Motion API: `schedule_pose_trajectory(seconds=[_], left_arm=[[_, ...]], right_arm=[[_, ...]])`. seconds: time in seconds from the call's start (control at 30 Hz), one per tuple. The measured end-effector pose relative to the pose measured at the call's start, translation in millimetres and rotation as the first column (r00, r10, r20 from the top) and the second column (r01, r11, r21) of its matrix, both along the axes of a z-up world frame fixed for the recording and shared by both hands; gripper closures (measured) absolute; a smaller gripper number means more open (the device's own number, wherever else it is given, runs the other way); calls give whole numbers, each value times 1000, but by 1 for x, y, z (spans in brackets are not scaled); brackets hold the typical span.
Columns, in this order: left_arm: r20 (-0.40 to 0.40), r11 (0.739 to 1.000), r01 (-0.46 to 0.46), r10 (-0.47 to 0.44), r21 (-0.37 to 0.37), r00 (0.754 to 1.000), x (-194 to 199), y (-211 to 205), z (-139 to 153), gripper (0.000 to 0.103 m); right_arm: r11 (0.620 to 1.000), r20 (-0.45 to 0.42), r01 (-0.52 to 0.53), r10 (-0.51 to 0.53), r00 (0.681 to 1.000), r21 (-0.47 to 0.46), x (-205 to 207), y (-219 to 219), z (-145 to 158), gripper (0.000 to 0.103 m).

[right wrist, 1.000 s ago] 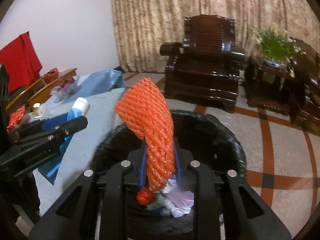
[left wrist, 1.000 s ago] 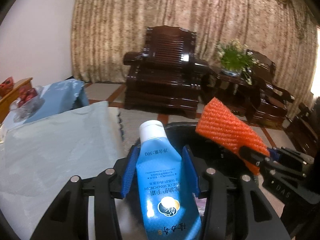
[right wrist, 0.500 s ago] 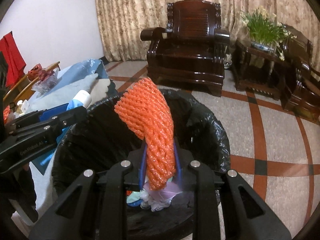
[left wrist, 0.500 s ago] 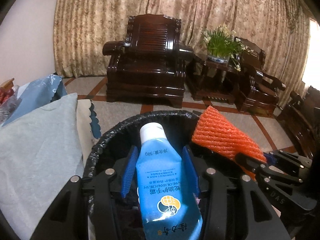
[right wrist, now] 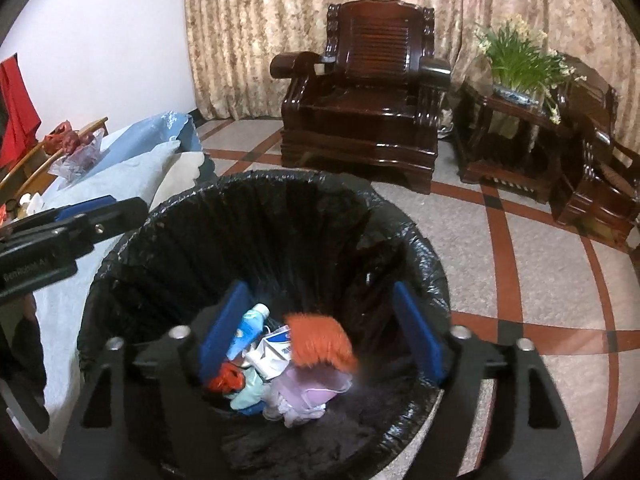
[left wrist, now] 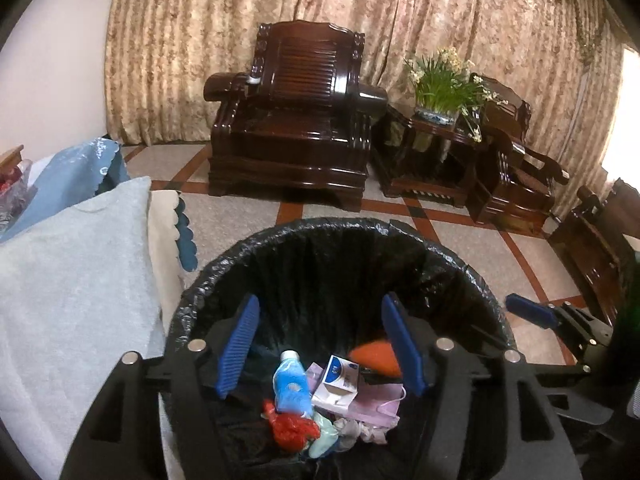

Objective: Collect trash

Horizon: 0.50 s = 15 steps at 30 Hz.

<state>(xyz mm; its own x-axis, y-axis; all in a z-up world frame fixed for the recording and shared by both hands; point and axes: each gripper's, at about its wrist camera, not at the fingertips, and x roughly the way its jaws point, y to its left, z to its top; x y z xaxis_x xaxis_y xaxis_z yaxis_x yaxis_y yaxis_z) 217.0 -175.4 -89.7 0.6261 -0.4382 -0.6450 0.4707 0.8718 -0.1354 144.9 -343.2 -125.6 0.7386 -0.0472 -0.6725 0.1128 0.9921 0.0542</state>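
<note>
Readable writing is scarce: pale lettering runs along the black body of the left gripper (right wrist: 100, 216) where it enters the right wrist view at the left edge, starting with what looks like "Gen" and too small to read further. The white-and-blue carton (left wrist: 336, 380) carries a printed panel, and the blue tube (left wrist: 291, 384) a round mark, neither of them legible.

Both claws hang over the black-lined trash bin (left wrist: 320, 228), which fills the lower half of each frame. The left gripper's blue pads (left wrist: 239, 344) are spreading apart with nothing between them; the tube lies loose below, in the bottom of the bin beside the carton, a red crumpled wrapper (left wrist: 292, 430) and a pink face mask (left wrist: 380, 400). The right gripper (right wrist: 320, 332) is likewise widening, its pads clear of the orange foam net (right wrist: 320, 340), which shows blurred at the centre of that view above the heap of rubbish.

The left wrist view shows the net only as an orange patch (left wrist: 376, 356) behind its right pad, and the right gripper's blue fingertip (left wrist: 528, 312) at right. Only the right wrist view shows the red cloth (right wrist: 16, 112) at far left and the full spread of the net
</note>
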Motion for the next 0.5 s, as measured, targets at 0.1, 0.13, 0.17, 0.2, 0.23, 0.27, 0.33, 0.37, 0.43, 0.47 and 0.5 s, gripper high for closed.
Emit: schedule_pose_trajectory(seconds=[0.1, 0.13, 0.17, 0.2, 0.23, 0.27, 0.33, 0.37, 0.43, 0.47, 0.5], left_arm=[[11, 1000, -10, 10, -3, 1000, -2, 6, 6, 37], [18, 1000, -15, 15, -3, 1000, -5, 8, 9, 34], [28, 1000, -21, 21, -3, 999, -7, 11, 13, 32], [33, 1000, -23, 23, -3, 999, -9, 12, 15, 31], [42, 1000, -29, 29, -4, 999, -12, 16, 19, 29], [45, 999, -33, 33, -3, 998, -13, 18, 21, 27], [50, 999, -42, 42, -7, 998, -17, 24, 28, 25], [53, 999, -47, 47, -8, 997, -19, 26, 31, 22], [60, 998, -56, 56, -7, 997, -24, 32, 36, 19], [65, 998, -60, 60, -3, 996, -27, 36, 38, 18], [68, 998, -63, 63, -1, 996, -29, 39, 39, 17]], right_arm=[[1000, 14, 2, -2, 1000, -2, -3, -2, 5, 13], [1000, 18, -3, 3, 1000, 0, -5, -3, 8, 12], [1000, 19, -6, 6, 1000, 2, -5, -3, 9, 11], [1000, 23, -9, 9, 1000, 6, -7, -2, 13, 10], [1000, 29, -12, 12, 999, 11, -9, -1, 16, 9], [1000, 35, -16, 16, 999, 17, -11, 0, 19, 8], [999, 43, -24, 23, 999, 23, -14, 3, 24, 8], [999, 51, -30, 29, 998, 26, -16, 5, 29, 7], [999, 59, -42, 40, 997, 34, -19, 9, 36, 7], [998, 60, -46, 44, 997, 38, -20, 12, 39, 6], [998, 64, -53, 50, 997, 47, -22, 15, 43, 6]])
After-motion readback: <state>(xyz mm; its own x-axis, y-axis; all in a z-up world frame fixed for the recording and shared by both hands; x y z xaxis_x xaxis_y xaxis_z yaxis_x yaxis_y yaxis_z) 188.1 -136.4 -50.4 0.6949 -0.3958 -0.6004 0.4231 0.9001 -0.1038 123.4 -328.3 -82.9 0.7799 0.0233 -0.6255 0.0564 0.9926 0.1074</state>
